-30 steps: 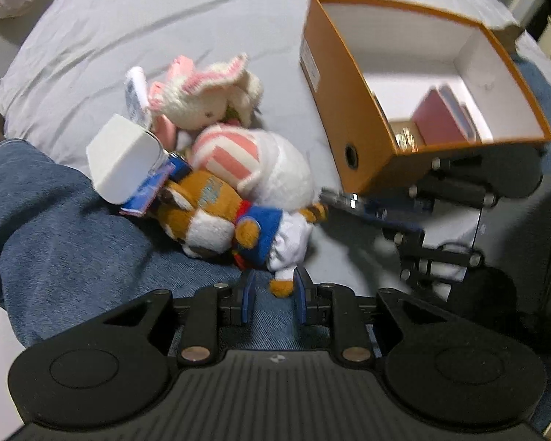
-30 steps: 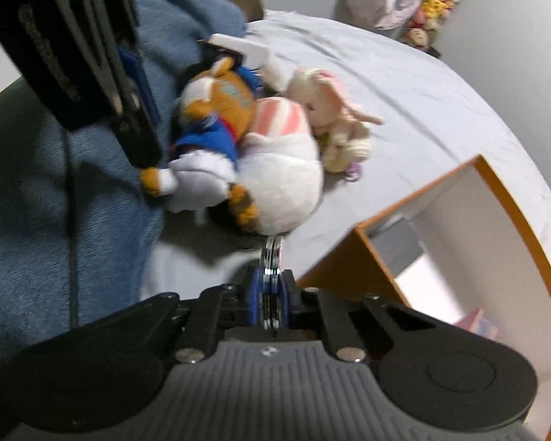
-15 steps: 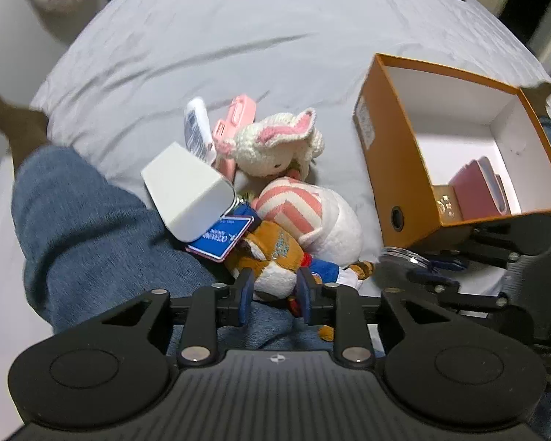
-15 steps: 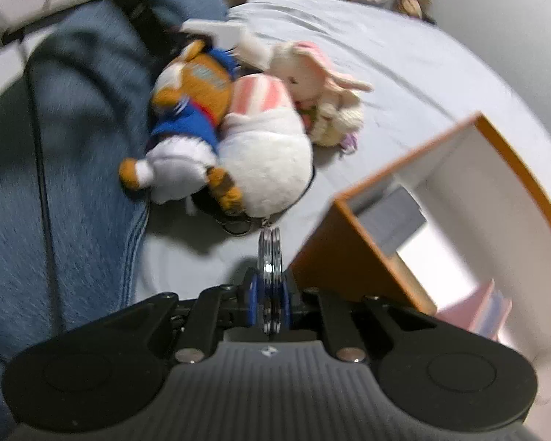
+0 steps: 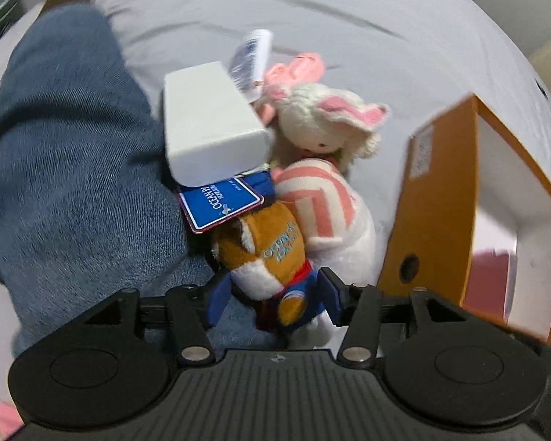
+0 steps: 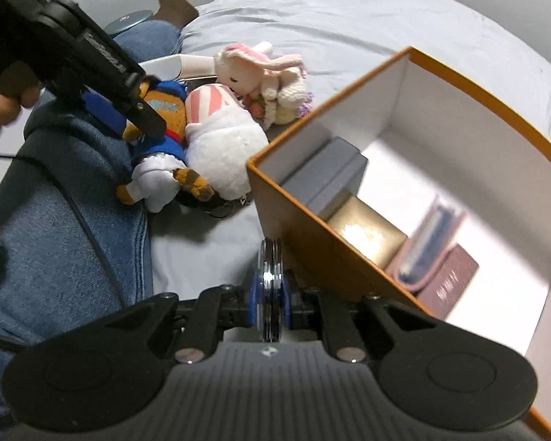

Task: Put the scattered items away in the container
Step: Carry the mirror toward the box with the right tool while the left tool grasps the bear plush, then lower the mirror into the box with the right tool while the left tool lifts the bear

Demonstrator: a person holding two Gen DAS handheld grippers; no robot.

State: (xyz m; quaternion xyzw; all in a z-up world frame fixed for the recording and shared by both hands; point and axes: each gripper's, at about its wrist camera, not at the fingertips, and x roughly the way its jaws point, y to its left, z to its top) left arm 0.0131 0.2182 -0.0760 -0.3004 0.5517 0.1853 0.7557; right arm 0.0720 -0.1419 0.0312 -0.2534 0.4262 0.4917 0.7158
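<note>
Left hand-held gripper [image 5: 272,296] jaws opening round fox plush [image 5: 264,257], not yet pinching. Right hand-held gripper [image 6: 270,303] clamping metal disc [image 6: 270,275] beside orange box [image 6: 459,84]. Risk: plush's tag snagging neighbouring toys.

The orange box [image 5: 437,198] runs off the right edge; its pink contents [image 5: 490,279] are blurred.

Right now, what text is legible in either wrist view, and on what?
"OCEAN P...", cut off: blue card hang tag under the white rectangular box.
"OCEAN...", light-blue lettering: orange plush fox head.
White sticker on orange cardboard box: blurred.
Maroon booklet print: unreadable.
Striped white tag: blurred.
</note>
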